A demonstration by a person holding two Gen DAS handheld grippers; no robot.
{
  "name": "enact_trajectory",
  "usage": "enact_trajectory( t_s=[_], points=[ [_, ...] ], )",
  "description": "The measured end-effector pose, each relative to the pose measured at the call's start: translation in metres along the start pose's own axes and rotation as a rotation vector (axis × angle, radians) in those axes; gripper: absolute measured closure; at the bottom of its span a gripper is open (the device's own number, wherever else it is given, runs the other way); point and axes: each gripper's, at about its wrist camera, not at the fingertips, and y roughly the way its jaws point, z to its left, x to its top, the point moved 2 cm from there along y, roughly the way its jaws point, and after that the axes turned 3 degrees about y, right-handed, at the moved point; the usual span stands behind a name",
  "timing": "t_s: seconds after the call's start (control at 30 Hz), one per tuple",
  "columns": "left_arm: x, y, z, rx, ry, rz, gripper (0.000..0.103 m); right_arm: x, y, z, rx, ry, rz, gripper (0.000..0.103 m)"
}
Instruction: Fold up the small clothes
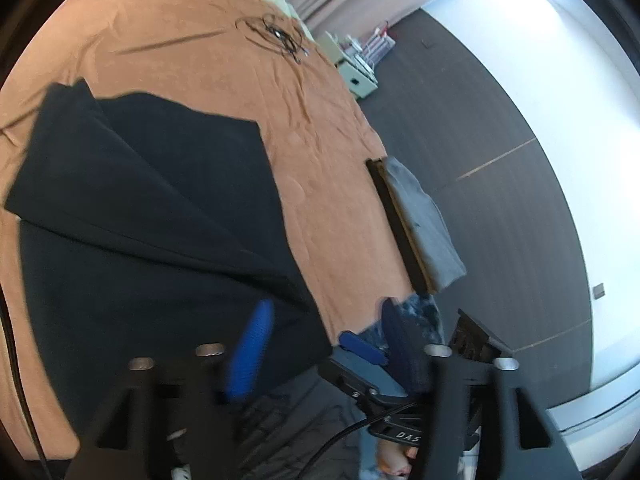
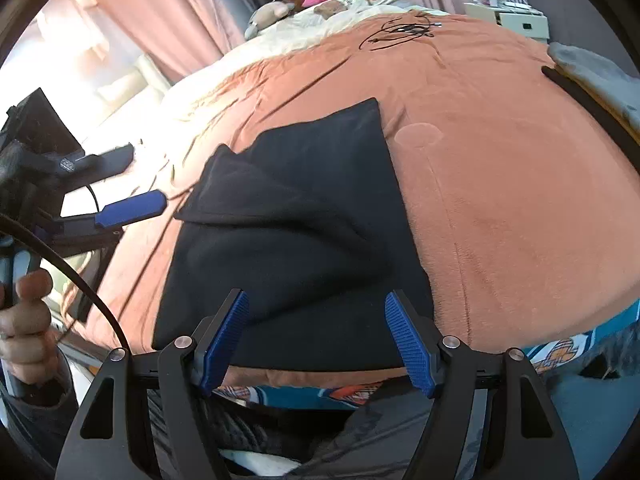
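1. Orange fleece blanket (image 2: 500, 184) covers the bed and fills most of both views; it is lightly creased, and a cream sheet (image 2: 304, 28) shows at its far end.
2. Black garment (image 2: 304, 216) lies on the near part of the blanket, partly folded, with one flap turned over across its middle so that a slanted edge runs over the lower layer. Its near hem lies close to the blanket's near edge.
3. Grey cloth (image 1: 424, 224) lies on a dark flat board at the right edge of the bed, well apart from the black garment.
4. Right gripper (image 2: 318, 340) hangs just over the garment's near hem with its blue pads (image 2: 408, 340) set wide apart; nothing is between them and they do not touch the cloth.
5. Left gripper (image 2: 132, 184) sits at the left of the garment, beside its left edge, held in a person's hand (image 2: 26, 320). Its jaws stand apart with nothing between them; in its own view the pads are blurred.
6. Tangle of thin black cable (image 2: 404, 30) lies on the far part of the blanket, well away from the garment.
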Motion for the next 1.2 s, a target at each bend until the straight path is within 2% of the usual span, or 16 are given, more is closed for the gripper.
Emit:
enact_trajectory(
  t_s=[0.13, 0.27, 0.47, 0.67, 0.77, 0.83, 0.9, 1.0, 1.1, 1.13, 1.2],
  points=[
    [-0.005, -0.018, 0.018, 0.049, -0.007, -0.022, 0.034, 0.010, 0.005, 0.006, -0.032, -0.052, 0.017, 0.033],
    [-0.017, -0.035, 0.051, 0.129, -0.044, -0.032, 0.034, 0.019, 0.013, 0.011, -0.086, -0.117, 0.032, 0.034],
    [-0.039, -0.057, 0.100, 0.216, -0.123, -0.042, 0.034, 0.042, 0.044, 0.020, -0.164, -0.236, 0.085, 0.035],
    [-0.062, -0.073, 0.138, 0.269, -0.202, -0.051, 0.034, 0.053, 0.077, 0.032, -0.156, -0.326, 0.157, 0.054],
    [-0.073, -0.070, 0.151, 0.276, -0.239, -0.040, 0.034, 0.059, 0.096, 0.035, -0.164, -0.356, 0.189, 0.060],
    [-0.080, -0.066, 0.156, 0.274, -0.254, -0.025, 0.035, 0.064, 0.102, 0.037, -0.156, -0.364, 0.192, 0.067],
    [-0.085, -0.062, 0.158, 0.266, -0.267, -0.007, 0.038, 0.067, 0.102, 0.036, -0.143, -0.349, 0.192, 0.085],
    [-0.090, -0.052, 0.157, 0.262, -0.263, 0.019, 0.041, 0.068, 0.097, 0.032, -0.095, -0.307, 0.191, 0.098],
    [-0.089, -0.042, 0.149, 0.260, -0.236, 0.035, 0.041, 0.065, 0.085, 0.027, -0.026, -0.235, 0.192, 0.100],
    [-0.090, -0.039, 0.146, 0.255, -0.228, 0.040, 0.045, 0.066, 0.081, 0.021, -0.005, -0.206, 0.193, 0.100],
    [-0.092, -0.034, 0.141, 0.298, -0.195, 0.059, 0.055, 0.070, 0.079, 0.011, 0.014, -0.169, 0.194, 0.100]
  ],
)
